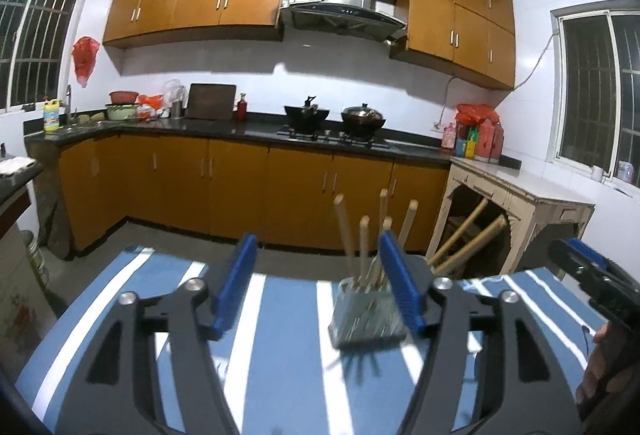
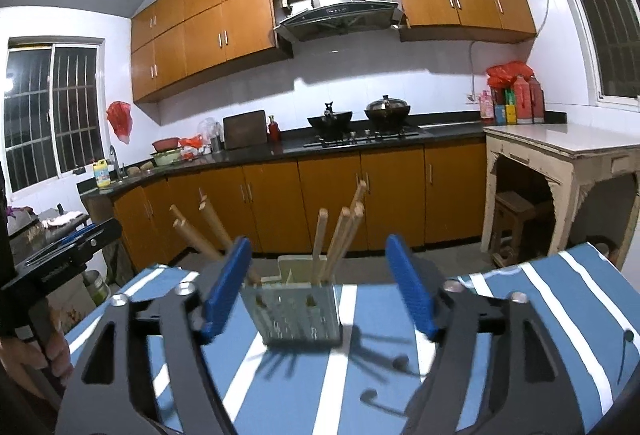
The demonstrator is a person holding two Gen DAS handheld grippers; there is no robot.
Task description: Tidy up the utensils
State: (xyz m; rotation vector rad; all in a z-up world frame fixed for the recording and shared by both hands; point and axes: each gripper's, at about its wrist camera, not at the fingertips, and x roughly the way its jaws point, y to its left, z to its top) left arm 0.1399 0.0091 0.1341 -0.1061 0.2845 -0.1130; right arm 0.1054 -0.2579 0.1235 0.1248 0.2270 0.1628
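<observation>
A perforated utensil holder (image 1: 366, 317) stands on the blue-and-white striped tablecloth (image 1: 288, 367), with several wooden-handled utensils (image 1: 362, 239) sticking up from it. My left gripper (image 1: 320, 287) is open and empty, the holder just inside its right finger (image 1: 400, 287). In the right wrist view the holder (image 2: 294, 309) stands between my right gripper's open blue fingers (image 2: 226, 287), with wooden handles (image 2: 340, 235) leaning out. My right gripper (image 2: 320, 285) is open and empty. The other gripper shows at the left edge (image 2: 60, 255).
Beyond the table's far edge is a kitchen counter (image 1: 256, 129) with woks on a stove (image 1: 332, 121). A worn white side table (image 1: 520, 195) stands at the right. Orange cabinets line the wall.
</observation>
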